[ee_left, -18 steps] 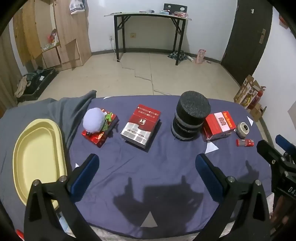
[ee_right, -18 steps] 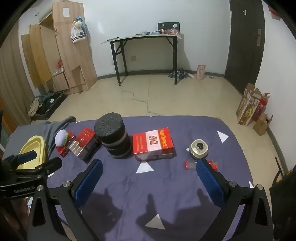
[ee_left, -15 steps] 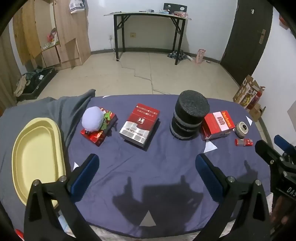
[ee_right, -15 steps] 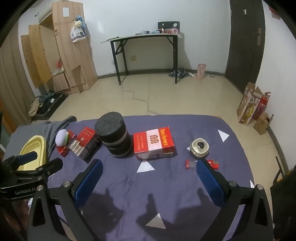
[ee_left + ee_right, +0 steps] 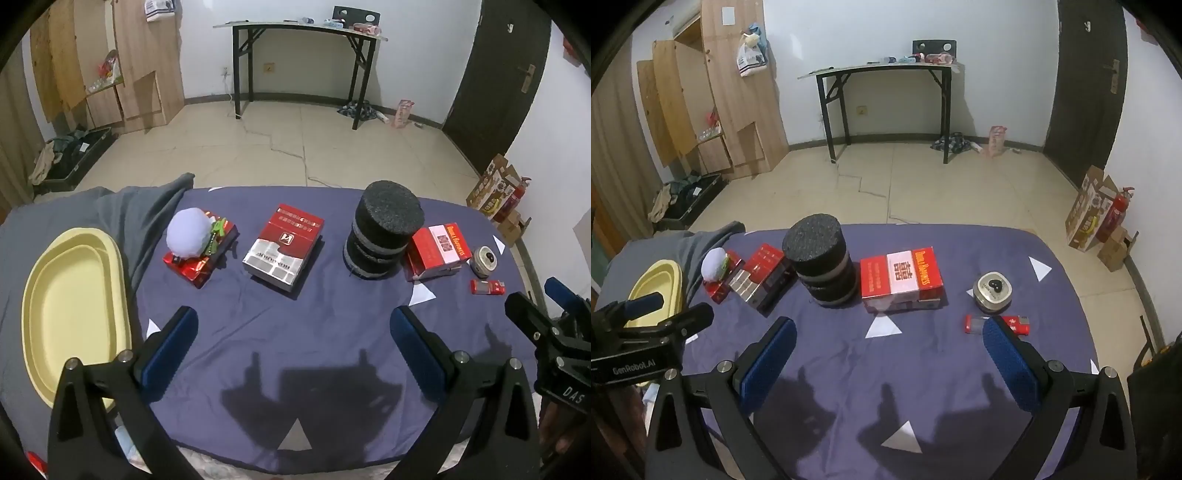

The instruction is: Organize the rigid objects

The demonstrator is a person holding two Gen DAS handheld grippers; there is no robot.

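Left gripper (image 5: 293,334) spread wide, nothing between its fingers, hovering over the purple cloth (image 5: 295,332). Far left of its left finger (image 5: 171,345): yellow tray (image 5: 74,314), on a grey cloth (image 5: 140,206) that lies over the purple one. Ahead of the left finger: small shiny red box (image 5: 195,264) with a white ball-like thing (image 5: 187,236) and a green clip (image 5: 216,230) on top. Ahead, between the fingers: red and silver box (image 5: 284,245), lying flat, angled. Right of it, ahead of the right finger (image 5: 417,354): black foam cylinder (image 5: 382,234), upright. Touching or just beside its right side: red carton (image 5: 437,251). Further right, beyond the right finger: round tin (image 5: 484,260), and a red lighter (image 5: 487,287) just in front of it, apart from it.

Right gripper (image 5: 886,349) also released, empty, over the same cloth (image 5: 886,369). Its left finger (image 5: 768,363) sits in front of the cylinder (image 5: 822,266); carton (image 5: 900,277) ahead between the fingers; tin (image 5: 993,290) ahead of the right finger (image 5: 1010,363); lighter (image 5: 997,325) just ahead of that fingertip, partly covered by it. Left gripper's body shows at the left edge, the tray (image 5: 655,280) behind it.
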